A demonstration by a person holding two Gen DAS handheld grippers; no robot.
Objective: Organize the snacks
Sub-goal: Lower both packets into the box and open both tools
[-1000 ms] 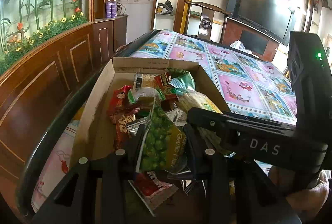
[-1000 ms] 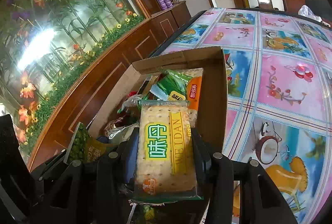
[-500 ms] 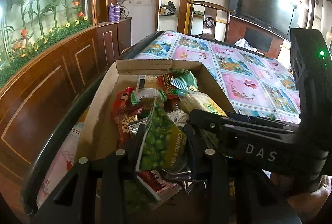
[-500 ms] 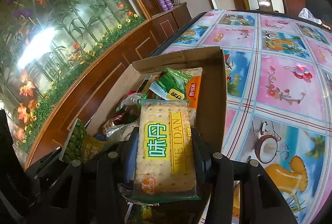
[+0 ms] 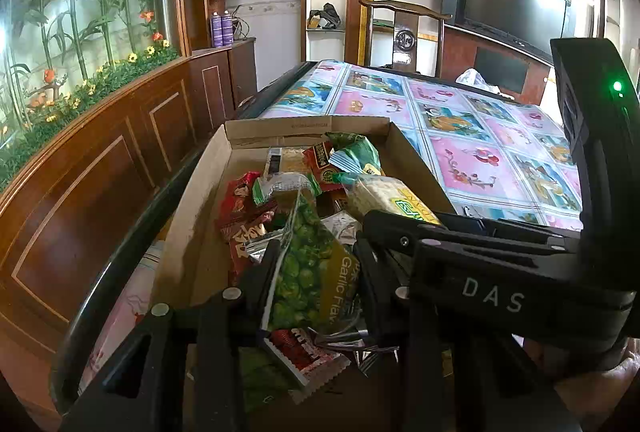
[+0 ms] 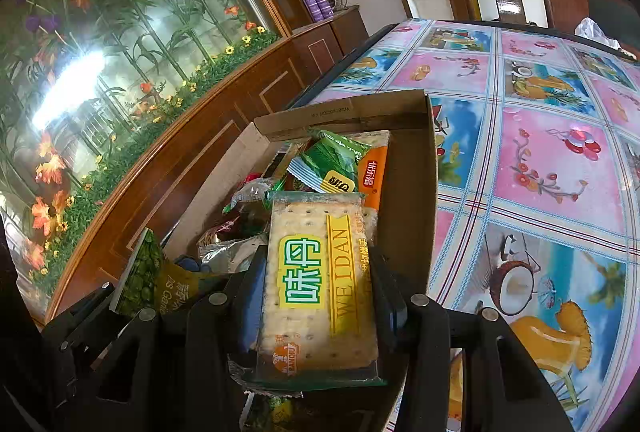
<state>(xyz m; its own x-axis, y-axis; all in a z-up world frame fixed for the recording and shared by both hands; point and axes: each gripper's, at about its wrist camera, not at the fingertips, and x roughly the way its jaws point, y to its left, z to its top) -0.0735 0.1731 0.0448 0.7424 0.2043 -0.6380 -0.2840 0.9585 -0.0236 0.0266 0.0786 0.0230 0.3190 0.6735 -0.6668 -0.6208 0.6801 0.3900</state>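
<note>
A cardboard box [image 5: 192, 216] [image 6: 412, 168] full of snack packets sits on the table's left edge. My left gripper [image 5: 316, 264] is shut on a green pea packet [image 5: 312, 272], held upright over the box's near end; that packet [image 6: 148, 280] also shows at the lower left of the right wrist view. My right gripper [image 6: 320, 272] is shut on a cracker pack [image 6: 320, 280] with a yellow and green label, held flat above the box's near right side. The right gripper's black body [image 5: 500, 272] crosses the left wrist view at right.
Red, green and silver packets [image 5: 256, 208] are heaped in the box. A pink and blue patterned tablecloth [image 6: 540, 152] spreads to the right. A wooden panelled wall [image 5: 100, 168] with flowers runs along the left. A wooden chair [image 5: 404, 28] stands at the table's far end.
The left wrist view has shifted slightly, with the box now a little lower and more central. Both packets stay gripped; the right gripper has not moved.
</note>
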